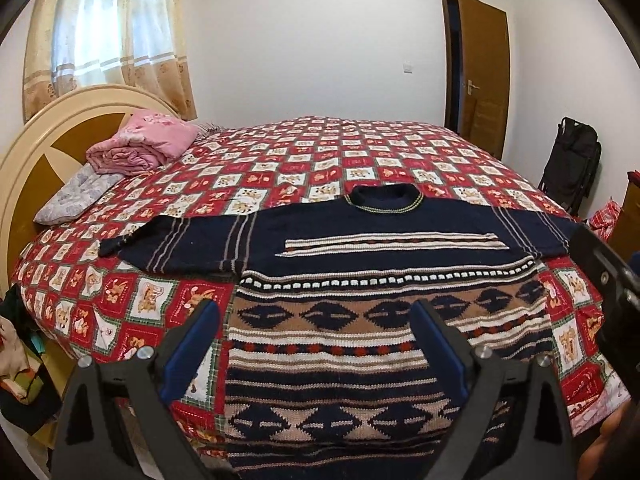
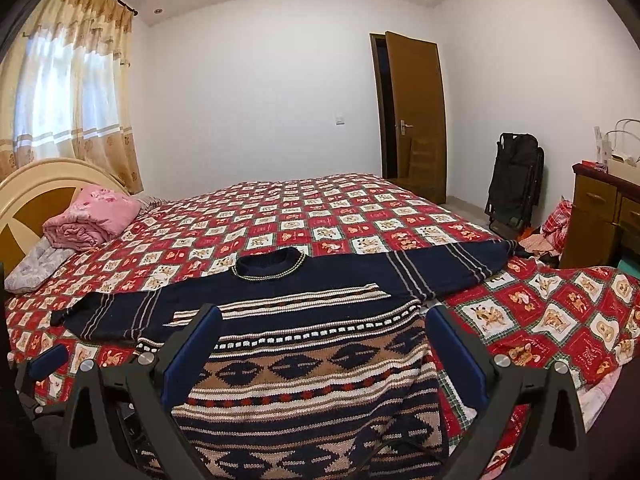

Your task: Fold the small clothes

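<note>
Clearly spread flat, front up, on the red-and-white checked bedspread [image 1: 304, 160]: a navy knitted sweater with tan, white and red patterned bands [image 1: 340, 332], neck towards the far side, hem at the near edge of the bed.

Leftmost, one navy striped sleeve [image 1: 176, 244] stretched out sideways; a good first hold near its cuff.

Next, the left gripper [image 1: 316, 344], blue-padded, released and wide, hovering over the hem, clasping nothing.

Then the right gripper [image 2: 326, 354], likewise spread, empty, above the lower body of the knit.

Furthest right, the other sleeve [image 2: 448, 268], reaching towards the bed's edge.

Probably thick, soft and fairly heavy; limp, prone to stretching and sagging if pinched at one point. Best taken at cuffs, shoulder seams or hem corners, both layers together.
</note>
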Action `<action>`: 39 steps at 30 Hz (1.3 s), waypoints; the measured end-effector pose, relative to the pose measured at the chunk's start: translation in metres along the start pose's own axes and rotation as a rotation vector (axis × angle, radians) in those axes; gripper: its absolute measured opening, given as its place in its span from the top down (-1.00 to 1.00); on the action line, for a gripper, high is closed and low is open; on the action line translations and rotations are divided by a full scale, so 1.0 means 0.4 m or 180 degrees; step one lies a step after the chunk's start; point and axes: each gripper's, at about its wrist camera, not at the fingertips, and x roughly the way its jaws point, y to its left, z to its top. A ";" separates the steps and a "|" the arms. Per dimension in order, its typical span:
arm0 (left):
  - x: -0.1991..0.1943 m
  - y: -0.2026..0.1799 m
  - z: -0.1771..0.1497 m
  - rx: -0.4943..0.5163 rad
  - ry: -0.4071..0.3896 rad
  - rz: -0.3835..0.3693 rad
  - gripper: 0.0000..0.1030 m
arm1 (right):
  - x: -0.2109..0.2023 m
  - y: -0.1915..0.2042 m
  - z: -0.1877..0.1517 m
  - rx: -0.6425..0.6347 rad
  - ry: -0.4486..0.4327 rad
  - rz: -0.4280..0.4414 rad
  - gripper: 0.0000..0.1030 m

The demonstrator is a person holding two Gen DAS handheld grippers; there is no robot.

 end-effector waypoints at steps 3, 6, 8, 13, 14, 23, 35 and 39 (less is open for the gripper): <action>-0.002 -0.001 0.003 -0.0002 -0.0018 0.0010 -0.90 | -0.002 0.001 0.001 0.0007 -0.0007 0.0003 -0.98; 0.000 0.001 0.003 -0.0005 -0.0013 0.0019 -0.90 | 0.000 0.003 0.001 0.0004 -0.0015 0.0001 -0.98; 0.000 0.003 0.003 -0.0006 -0.0015 0.0016 -0.90 | 0.001 0.004 0.002 0.0006 -0.0006 0.0003 -0.98; 0.001 0.009 0.001 -0.0004 -0.0026 0.0021 -0.90 | 0.004 -0.002 0.004 0.0033 0.0020 0.0007 -0.98; 0.002 0.010 0.000 -0.0006 -0.0020 0.0020 -0.90 | 0.006 -0.004 0.003 0.0035 0.0026 0.0008 -0.98; 0.005 0.015 -0.004 -0.0011 0.0000 0.0028 -0.90 | 0.012 -0.005 -0.001 0.0039 0.0053 0.0016 -0.98; 0.006 0.015 -0.007 -0.0018 0.0006 0.0024 -0.90 | 0.019 -0.004 -0.010 0.0043 0.0092 0.0024 -0.98; 0.009 0.015 -0.014 -0.0018 0.0025 0.0026 -0.90 | 0.025 -0.005 -0.015 0.0050 0.0125 0.0027 -0.98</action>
